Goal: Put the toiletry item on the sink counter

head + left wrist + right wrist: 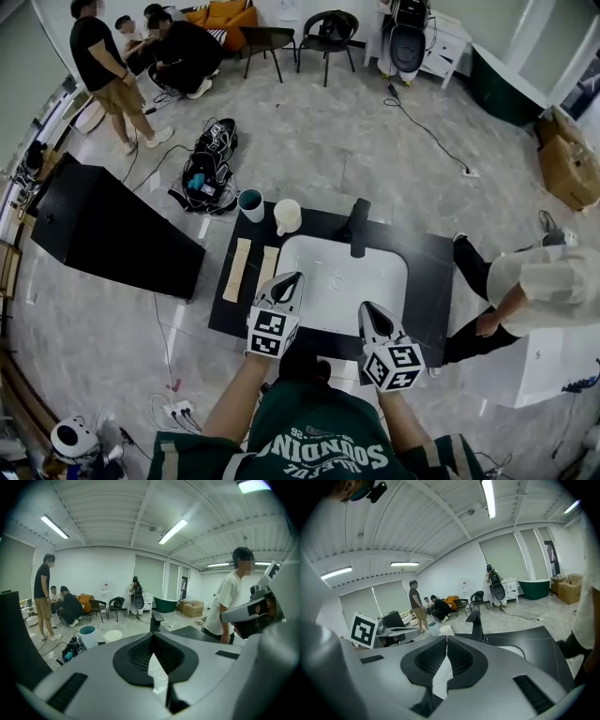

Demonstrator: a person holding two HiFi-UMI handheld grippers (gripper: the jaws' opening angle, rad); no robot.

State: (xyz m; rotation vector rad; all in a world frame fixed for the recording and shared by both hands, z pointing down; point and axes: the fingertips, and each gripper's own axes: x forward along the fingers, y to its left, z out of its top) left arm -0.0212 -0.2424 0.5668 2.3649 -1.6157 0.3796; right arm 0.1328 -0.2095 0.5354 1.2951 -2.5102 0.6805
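A black sink counter (427,267) holds a white basin (342,281) and a black faucet (358,228). On its left part stand a teal cup (250,204) and a white cup (287,217), with two flat beige strips (236,269) lying in front of them. My left gripper (292,278) hovers over the basin's left rim, jaws shut and empty. My right gripper (369,308) hangs over the basin's front edge, also shut with nothing in it. The left gripper view looks past the shut jaws (152,636) to the teal cup (87,636) and white cup (113,635).
A person in a white shirt (539,291) leans beside the counter's right end. A black slanted panel (103,230) and a bag with cables (208,169) lie on the floor at left. Several people (169,47) and chairs (328,33) are at the far back.
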